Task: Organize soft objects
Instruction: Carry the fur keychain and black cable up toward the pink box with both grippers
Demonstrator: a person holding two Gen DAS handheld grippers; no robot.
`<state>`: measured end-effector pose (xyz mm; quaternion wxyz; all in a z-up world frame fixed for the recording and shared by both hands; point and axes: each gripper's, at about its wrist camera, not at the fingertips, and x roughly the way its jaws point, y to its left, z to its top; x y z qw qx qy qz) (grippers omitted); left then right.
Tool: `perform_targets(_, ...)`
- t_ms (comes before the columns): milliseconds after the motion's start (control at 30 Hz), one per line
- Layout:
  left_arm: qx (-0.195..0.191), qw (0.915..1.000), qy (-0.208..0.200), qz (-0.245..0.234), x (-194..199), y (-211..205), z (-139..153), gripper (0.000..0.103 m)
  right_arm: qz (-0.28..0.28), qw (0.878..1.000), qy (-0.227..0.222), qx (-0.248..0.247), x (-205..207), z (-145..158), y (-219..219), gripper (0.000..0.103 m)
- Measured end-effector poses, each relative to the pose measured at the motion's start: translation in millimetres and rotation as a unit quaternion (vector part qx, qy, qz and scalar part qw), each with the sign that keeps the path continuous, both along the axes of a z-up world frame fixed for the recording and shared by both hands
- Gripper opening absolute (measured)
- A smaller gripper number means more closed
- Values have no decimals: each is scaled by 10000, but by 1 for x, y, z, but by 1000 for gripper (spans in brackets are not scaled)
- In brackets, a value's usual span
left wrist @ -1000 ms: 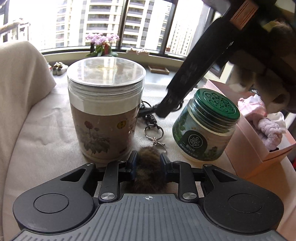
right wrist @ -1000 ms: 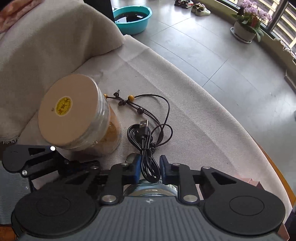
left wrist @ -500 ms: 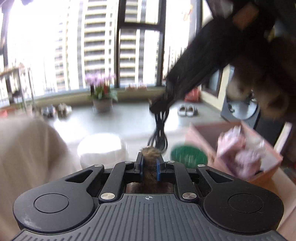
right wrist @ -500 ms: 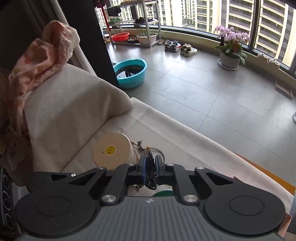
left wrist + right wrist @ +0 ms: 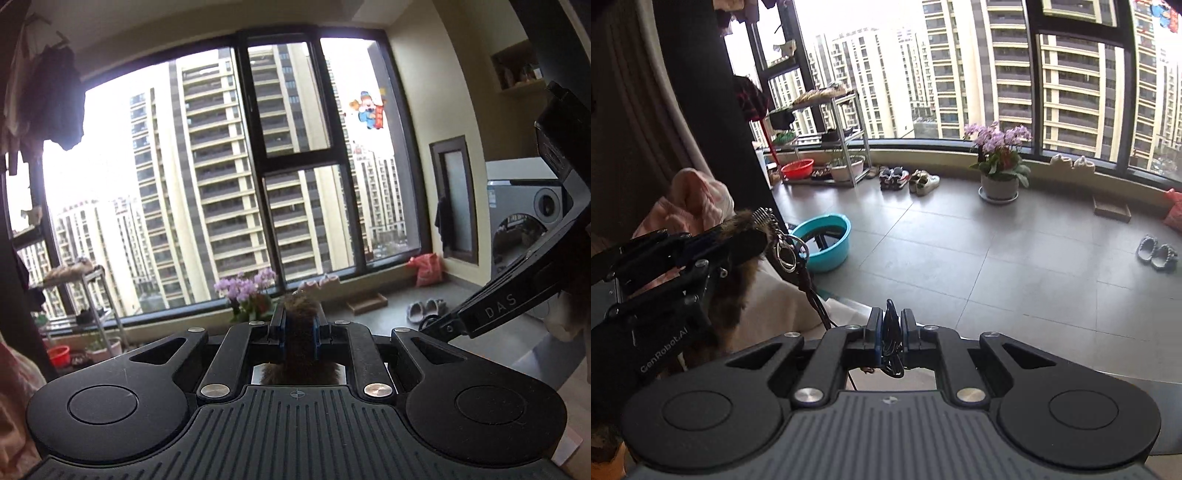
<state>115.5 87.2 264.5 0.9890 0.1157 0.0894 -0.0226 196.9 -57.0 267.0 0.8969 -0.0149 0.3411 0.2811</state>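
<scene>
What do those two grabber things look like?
Both are black plastic. The left gripper and right gripper have blue pads inside the fingers, silver screws, round discs and a ribbed grey base. White letters read "DAS" on the right one and "GenRobot.AI" on the left.

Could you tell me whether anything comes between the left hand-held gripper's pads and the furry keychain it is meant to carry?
Nothing visible does. The left hand-held gripper is already shut directly on the brown furry keychain; in the right wrist view its metal rings hang free past the fingertips. Its destination is in neither view.
</scene>
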Motion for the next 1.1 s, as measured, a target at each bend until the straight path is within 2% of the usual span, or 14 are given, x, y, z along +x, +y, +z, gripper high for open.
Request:
perform_targets(167,107,9991,-257,-316,-12,-39,11,16,-355,9987,-335,135,-19,27,-41,10)
perform_targets(300,174,9971,-366,-639,-23,-70,12,16,-640,9965,-499,194,-36,37,-75,10)
perform_targets(567,-58,9916,-277,-1265,-12,-120,-1,16,-1084,9911,-764,90,-70,42,-128,10)
perform_targets(800,-577,9816,69,-1819,2,-139,-17,16,-1355,9871,-834,162,-85,36,-169,10)
perform_targets(933,-489,9790,347,-1951,15,-149,-42,16,-1436,9861,-824,107,-86,20,-183,10)
perform_targets(1000,-653,9753,705,-1986,30,-146,-60,16,-1444,9866,-749,132,-84,7,-193,10)
perform_targets(1100,-1139,9615,1445,-2040,58,-141,-97,17,-1462,9877,-545,111,-74,-19,-200,10)
